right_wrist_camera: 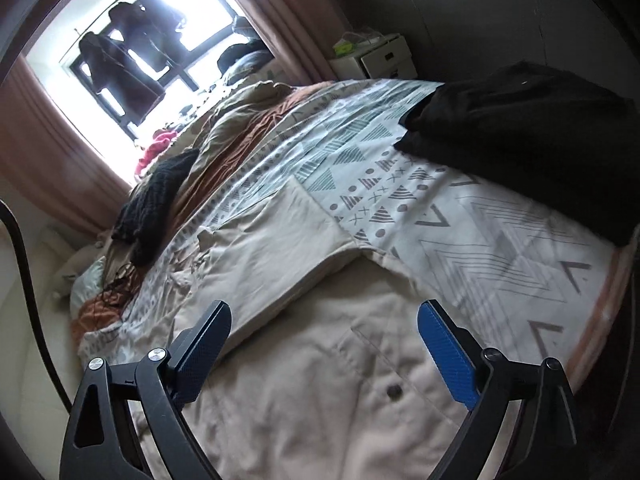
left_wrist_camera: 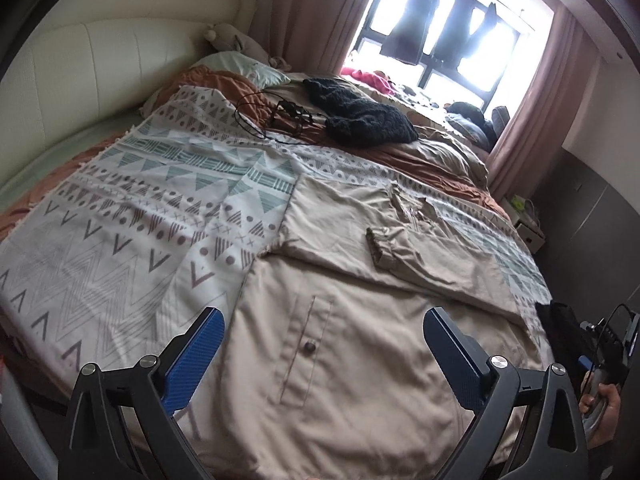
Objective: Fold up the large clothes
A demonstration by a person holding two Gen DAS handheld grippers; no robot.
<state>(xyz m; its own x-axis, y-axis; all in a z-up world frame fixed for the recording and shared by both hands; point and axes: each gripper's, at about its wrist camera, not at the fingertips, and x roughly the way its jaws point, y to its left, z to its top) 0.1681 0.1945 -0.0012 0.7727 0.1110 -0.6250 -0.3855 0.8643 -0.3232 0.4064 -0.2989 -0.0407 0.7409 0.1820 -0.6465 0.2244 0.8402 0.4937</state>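
Observation:
A large beige coat (left_wrist_camera: 352, 300) lies spread on the patterned bedspread (left_wrist_camera: 132, 224), one cuffed sleeve (left_wrist_camera: 384, 248) folded across its upper part. A buttoned pocket (left_wrist_camera: 308, 346) faces up near me. My left gripper (left_wrist_camera: 324, 320) hovers above the coat's lower part, its blue pads wide apart with nothing between them. In the right wrist view the same coat (right_wrist_camera: 320, 380) fills the foreground, its folded upper part (right_wrist_camera: 272, 248) beyond. My right gripper (right_wrist_camera: 324, 316) is open above the coat, gripping nothing. A hand on the other tool (left_wrist_camera: 604, 396) shows at the left wrist view's right edge.
A black knitted garment (left_wrist_camera: 360, 112) and a tangle of cables (left_wrist_camera: 276, 118) lie at the head of the bed. A folded black garment (right_wrist_camera: 532, 136) sits on the bed's corner. A window (left_wrist_camera: 452, 28) with hanging clothes, pink curtains (left_wrist_camera: 532, 92) and a white bedside box (right_wrist_camera: 380, 56) stand beyond.

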